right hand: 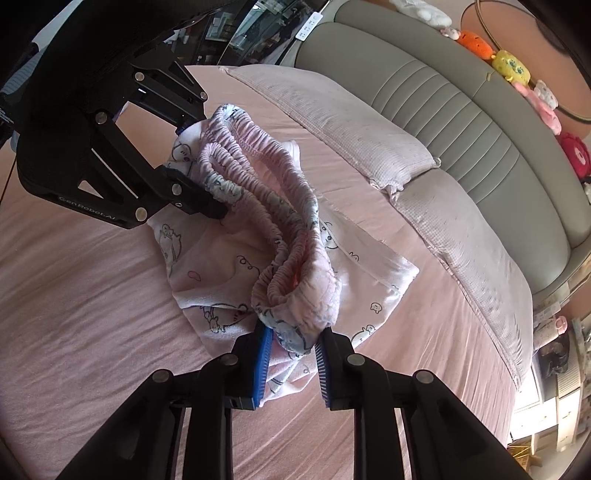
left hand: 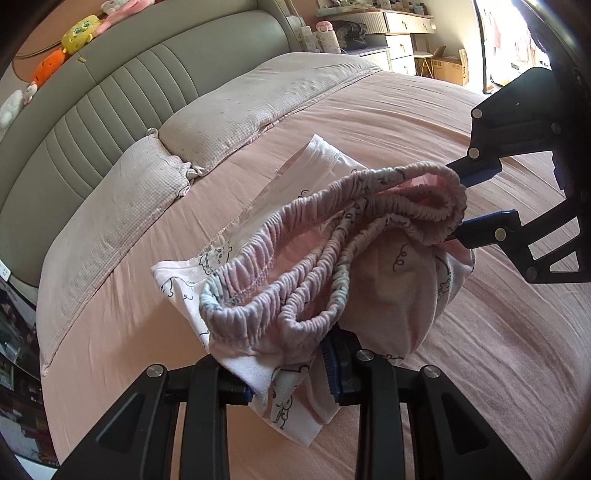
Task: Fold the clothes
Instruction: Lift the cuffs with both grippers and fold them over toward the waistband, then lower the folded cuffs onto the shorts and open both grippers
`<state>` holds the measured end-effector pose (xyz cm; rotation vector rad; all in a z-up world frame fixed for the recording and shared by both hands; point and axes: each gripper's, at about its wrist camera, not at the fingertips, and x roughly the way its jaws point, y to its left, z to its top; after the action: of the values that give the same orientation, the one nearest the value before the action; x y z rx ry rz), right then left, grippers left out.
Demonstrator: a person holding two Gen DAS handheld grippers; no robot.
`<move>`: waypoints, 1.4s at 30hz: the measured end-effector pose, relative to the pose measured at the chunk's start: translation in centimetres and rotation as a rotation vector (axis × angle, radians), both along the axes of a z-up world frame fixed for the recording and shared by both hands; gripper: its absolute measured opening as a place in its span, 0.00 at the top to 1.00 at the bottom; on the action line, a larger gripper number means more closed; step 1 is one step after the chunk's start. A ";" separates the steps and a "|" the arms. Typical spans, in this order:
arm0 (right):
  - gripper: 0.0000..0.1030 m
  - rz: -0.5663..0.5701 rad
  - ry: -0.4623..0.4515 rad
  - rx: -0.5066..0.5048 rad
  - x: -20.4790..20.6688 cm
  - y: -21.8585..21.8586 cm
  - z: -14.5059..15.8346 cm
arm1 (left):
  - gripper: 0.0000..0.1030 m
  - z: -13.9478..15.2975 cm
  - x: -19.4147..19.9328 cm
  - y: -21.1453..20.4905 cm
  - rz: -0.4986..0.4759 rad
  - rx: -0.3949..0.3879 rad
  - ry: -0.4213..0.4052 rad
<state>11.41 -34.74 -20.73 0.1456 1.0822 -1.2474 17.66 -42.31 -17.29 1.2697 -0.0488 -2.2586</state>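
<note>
A bedroom: a pink bed [left hand: 424,122] with two waffle-weave pillows [left hand: 258,107] against a ribbed grey headboard [left hand: 122,92], plush toys [left hand: 79,33] lined along its top, and a dresser [left hand: 399,40] in the far corner.

The shorts [left hand: 325,258] are held up just above the sheet, their lower part sagging onto it. The left gripper [left hand: 291,373] has its jaws closed on one end of the bunched waistband [left hand: 266,273]; the right gripper [right hand: 291,354] has its jaws around the other end, clamping cloth between blue ribbed pads.

The shorts are soft pale pink knit printed with small line-drawn cartoon animals. The waistband is thick, gathered elastic, doubled into several loops that run like cords between the two grippers. The sheet is thin and finely wrinkled.

Risks, as I judge them: each grip seems to take only some of the stacked layers, so an inner loop could slip free and the bundle drop unevenly. Pulling the grippers apart would stretch the elastic, which could snap back and skew any fold. The sagging fabric may drag and crease on the sheet, or catch under itself, when laid down. The right-hand bite looks shallow, near the pad tips.
</note>
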 end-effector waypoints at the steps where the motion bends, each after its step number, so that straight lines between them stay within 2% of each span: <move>1: 0.81 -0.002 0.000 -0.001 -0.1 -0.4 0.0 | 0.75 0.0 -0.1 -0.4 0.002 0.005 0.004; 8: 0.82 -0.030 -0.012 -0.012 -1.0 -3.6 0.0 | 0.75 0.0 -1.0 -3.9 0.024 0.057 0.041; 16: 0.82 -0.079 -0.028 -0.020 -2.3 -7.0 -0.8 | 0.75 -0.8 -1.8 -7.3 0.033 0.093 0.041; 25: 0.82 -0.139 -0.039 -0.017 -3.4 -10.3 -1.3 | 0.75 -1.3 -2.8 -10.4 0.044 0.117 0.061; 37: 0.82 -0.215 -0.037 -0.009 -4.6 -12.6 -1.6 | 0.74 -3.0 -3.4 -13.3 0.084 0.129 0.039; 39: 0.82 -0.226 -0.033 0.002 -4.6 -12.8 -1.7 | 0.73 -2.9 -3.1 -13.5 0.094 0.152 0.054; 42: 0.81 -0.244 -0.058 0.011 -4.6 -12.8 -1.3 | 0.72 -2.2 -2.1 -14.4 0.146 0.252 0.120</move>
<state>6.80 -47.50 -22.06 0.3280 1.0425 -1.4460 15.54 -56.67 -19.50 1.2144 0.3716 -2.2604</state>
